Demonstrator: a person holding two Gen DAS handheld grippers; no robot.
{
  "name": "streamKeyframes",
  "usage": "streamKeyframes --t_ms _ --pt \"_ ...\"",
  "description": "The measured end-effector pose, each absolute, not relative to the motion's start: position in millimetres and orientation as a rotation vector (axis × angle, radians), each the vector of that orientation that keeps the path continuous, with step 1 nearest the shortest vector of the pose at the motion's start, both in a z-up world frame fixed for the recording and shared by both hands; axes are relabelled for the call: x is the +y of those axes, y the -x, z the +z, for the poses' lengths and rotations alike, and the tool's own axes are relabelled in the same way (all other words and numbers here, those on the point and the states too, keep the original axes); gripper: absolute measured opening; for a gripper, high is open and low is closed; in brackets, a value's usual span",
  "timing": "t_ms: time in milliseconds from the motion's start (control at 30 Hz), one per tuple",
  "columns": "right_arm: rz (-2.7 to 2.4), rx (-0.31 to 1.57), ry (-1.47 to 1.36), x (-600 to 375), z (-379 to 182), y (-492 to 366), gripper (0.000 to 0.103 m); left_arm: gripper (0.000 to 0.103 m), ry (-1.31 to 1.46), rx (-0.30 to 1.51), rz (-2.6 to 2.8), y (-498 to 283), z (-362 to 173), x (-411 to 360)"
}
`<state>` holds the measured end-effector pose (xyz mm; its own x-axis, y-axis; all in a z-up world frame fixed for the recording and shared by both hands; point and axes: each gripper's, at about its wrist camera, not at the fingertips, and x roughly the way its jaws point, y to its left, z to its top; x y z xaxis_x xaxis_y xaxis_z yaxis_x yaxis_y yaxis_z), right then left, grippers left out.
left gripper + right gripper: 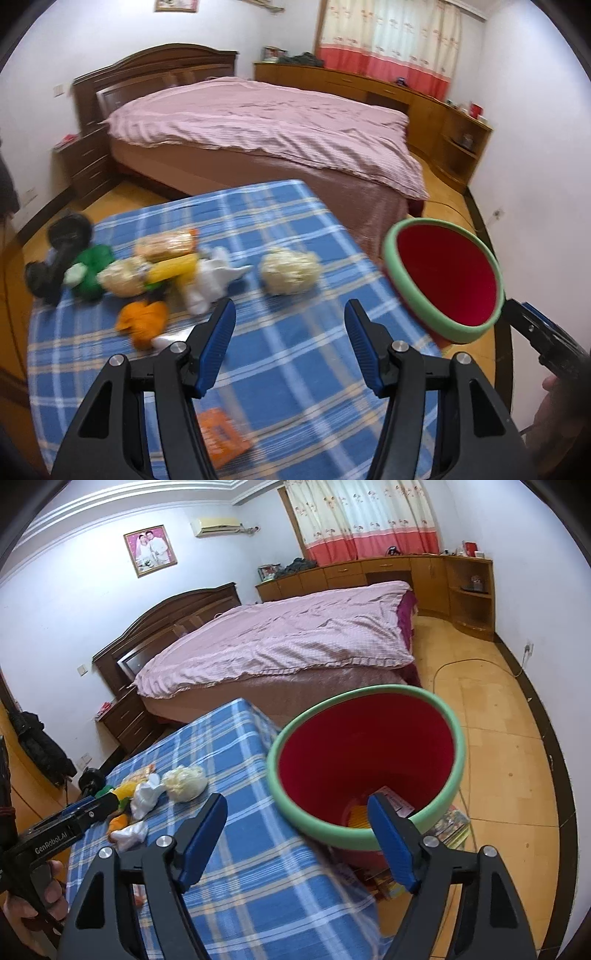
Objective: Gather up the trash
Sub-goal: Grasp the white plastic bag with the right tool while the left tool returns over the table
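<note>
- The left gripper point(290, 325) hangs over the blue plaid table point(280, 221) with its jaws spread and nothing between the blue pads.
- The right gripper point(297, 819) is also spread wide and empty; its right finger point(391, 843) overlaps the near rim of the bin point(364, 840) in its own view, and whether it touches the rim I cannot tell.
- The bin, red inside with a green rim, stands off the table's right edge, beside the corner nearest the bed point(280, 642). Some flat packaging lies at its bottom.
- Trash sits in a cluster on the left part of the table: a pale crumpled ball point(290, 271) alone nearest the middle, then white crumpled paper point(212, 280), a yellow wrapper point(173, 269), a clear snack bag point(166, 245), an orange scrap point(142, 321) and a green piece point(92, 271).
- A black object point(61, 251) lies at the far left edge; it is blurred and hard to identify.
- An orange packet point(221, 437) lies flat near the table's front, below the left gripper.
- The stretch of cloth between the pale ball and the table's right edge is bare.
- Wooden floor point(498, 720) lies open to the right of the bin, with a cable point(476, 661) trailing across it.
</note>
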<state>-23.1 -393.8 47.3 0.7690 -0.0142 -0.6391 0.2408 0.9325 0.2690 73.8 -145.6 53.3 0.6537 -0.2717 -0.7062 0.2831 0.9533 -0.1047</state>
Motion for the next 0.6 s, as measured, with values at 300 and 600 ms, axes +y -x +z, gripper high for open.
streamKeyframes --t_ms 300,600 --pt "-0.079 0.709 -0.322 -355.8 42.3 13.7 0.083 0.061 0.01 0.773 -0.16 -69.7 55.9 -84.9" --pt "-0.002 0.758 -0.283 -304.8 32.0 -8.7 0.085 0.061 0.067 0.784 -0.049 -61.7 46.9 -27.4"
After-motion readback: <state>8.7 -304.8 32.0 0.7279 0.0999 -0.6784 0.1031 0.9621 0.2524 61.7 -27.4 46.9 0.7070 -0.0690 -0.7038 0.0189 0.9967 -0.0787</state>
